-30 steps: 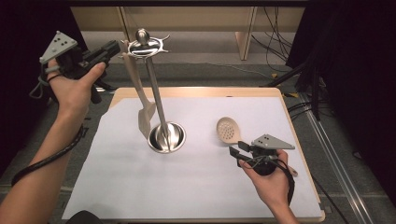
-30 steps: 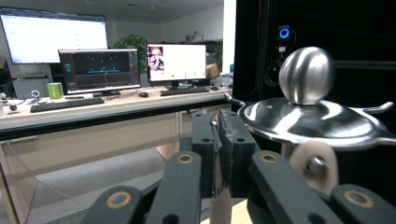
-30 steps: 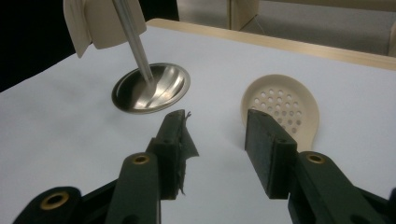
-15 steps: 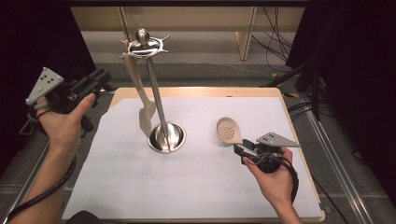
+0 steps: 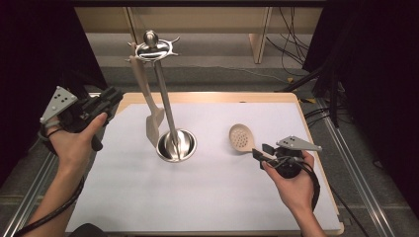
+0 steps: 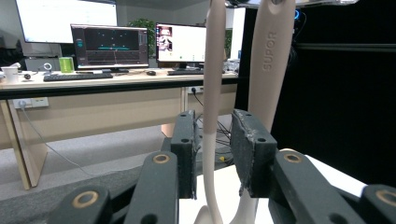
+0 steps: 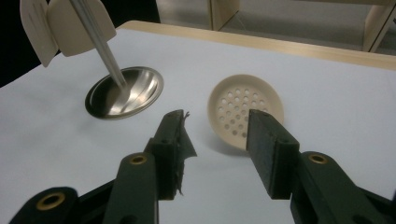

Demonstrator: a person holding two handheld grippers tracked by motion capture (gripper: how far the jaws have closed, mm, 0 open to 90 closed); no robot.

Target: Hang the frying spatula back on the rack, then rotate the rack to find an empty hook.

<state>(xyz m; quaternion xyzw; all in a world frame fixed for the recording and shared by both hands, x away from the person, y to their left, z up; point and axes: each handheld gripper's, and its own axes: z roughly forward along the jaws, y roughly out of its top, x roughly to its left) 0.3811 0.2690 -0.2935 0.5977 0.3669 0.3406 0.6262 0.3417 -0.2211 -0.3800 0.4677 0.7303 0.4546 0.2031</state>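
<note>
A metal utensil stand (image 5: pixel 176 144) rises from its round base on the white mat. A beige spatula (image 5: pixel 153 118) hangs from its top ring; in the right gripper view two beige blades (image 7: pixel 79 21) hang beside the pole. My left gripper (image 5: pixel 114 96) hovers left of the stand, its jaws just opened, pads touching nothing. Past its jaws (image 6: pixel 212 135) I see two hanging handles, one thin (image 6: pixel 214 70), one marked SUPOR (image 6: pixel 271 60). A beige slotted spoon (image 5: pixel 240 138) lies on the mat. My right gripper (image 5: pixel 259 150) stands open just behind its bowl (image 7: pixel 245 109).
The white mat (image 5: pixel 207 197) covers a wooden table with a raised edge (image 5: pixel 316 148). Metal rails run along both sides. Dark curtains stand left and right, and cables lie on the floor behind. Desks with monitors (image 6: pixel 109 44) show far off.
My left gripper has come down and to the left, away from the top of the stand, leaving the spatula hanging there. The right gripper and the slotted spoon have stayed put.
</note>
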